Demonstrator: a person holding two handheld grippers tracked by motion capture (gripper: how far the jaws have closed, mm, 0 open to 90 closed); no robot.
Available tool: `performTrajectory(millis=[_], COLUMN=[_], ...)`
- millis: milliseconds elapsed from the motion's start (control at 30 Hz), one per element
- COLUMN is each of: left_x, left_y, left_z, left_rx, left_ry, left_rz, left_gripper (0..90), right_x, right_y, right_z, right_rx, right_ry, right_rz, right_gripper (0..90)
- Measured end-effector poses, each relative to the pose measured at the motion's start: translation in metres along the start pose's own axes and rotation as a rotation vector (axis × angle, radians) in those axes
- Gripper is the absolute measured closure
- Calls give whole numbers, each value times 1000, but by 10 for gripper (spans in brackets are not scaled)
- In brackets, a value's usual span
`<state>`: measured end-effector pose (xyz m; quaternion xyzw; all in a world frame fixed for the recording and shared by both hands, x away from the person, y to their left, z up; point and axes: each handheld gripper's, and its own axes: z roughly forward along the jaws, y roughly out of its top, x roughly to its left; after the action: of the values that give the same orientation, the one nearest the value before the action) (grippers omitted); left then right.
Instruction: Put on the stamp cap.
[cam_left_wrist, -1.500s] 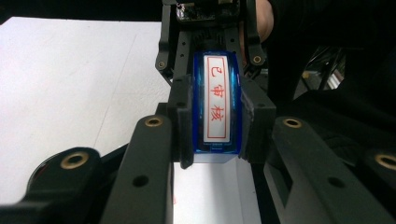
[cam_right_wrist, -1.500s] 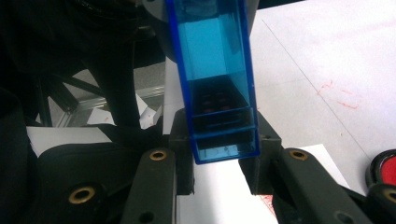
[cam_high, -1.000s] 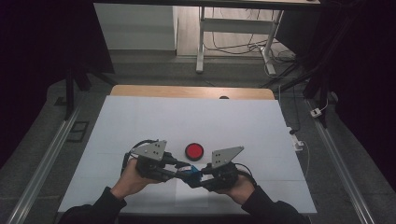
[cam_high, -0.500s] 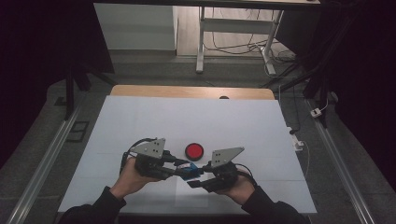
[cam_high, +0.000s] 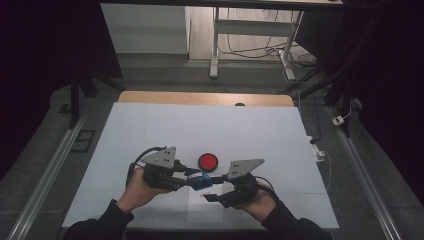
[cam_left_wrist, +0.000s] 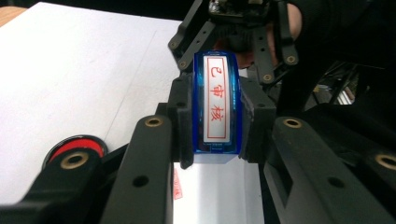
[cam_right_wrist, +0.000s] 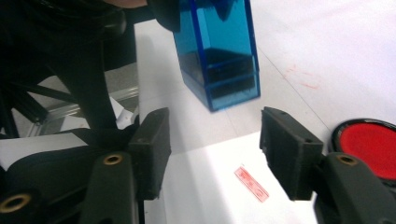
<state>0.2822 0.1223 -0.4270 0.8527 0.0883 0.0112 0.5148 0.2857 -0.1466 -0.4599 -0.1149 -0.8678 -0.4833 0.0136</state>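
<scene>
The left gripper (cam_high: 192, 178) has its jaws clamped on a blue stamp (cam_left_wrist: 216, 107), one pad on each long side. In the left gripper view the stamp's white label with red characters faces up between the pads. It is held just above a white sheet of paper (cam_right_wrist: 205, 186) lying on the table (cam_high: 150, 130) near the person's edge.

The right gripper (cam_right_wrist: 212, 154) sits just beside the stamp with its jaws apart. They have just been opening, and nothing is between them now. In the right gripper view the stamp's blue body hangs just beyond the fingertips, clear of both pads. Below the gap, a small red imprint (cam_right_wrist: 252, 183) shows on the paper; its characters are too faint to read from here.

A round red ink pad (cam_high: 208, 161) rests on the table just behind the two grippers.
</scene>
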Motion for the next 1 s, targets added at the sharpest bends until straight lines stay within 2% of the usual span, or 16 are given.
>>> performTrajectory(millis=[567,833,1000], left_x=[2,5,7], left_y=[-1,-3,-4], left_z=[-7,-11,-13], left_rx=[24,35,50], left_ry=[69,108,139], left_rz=[-29,-53,-65], left_gripper=[698,697,697], right_x=[2,2,0], right_y=[-6,-11,-14], right_z=[-14,-22,-27], right_rx=[23,46,47], right_ry=[-86,-134,-159], right_rz=[36,73,114], right_gripper=[295,216,176])
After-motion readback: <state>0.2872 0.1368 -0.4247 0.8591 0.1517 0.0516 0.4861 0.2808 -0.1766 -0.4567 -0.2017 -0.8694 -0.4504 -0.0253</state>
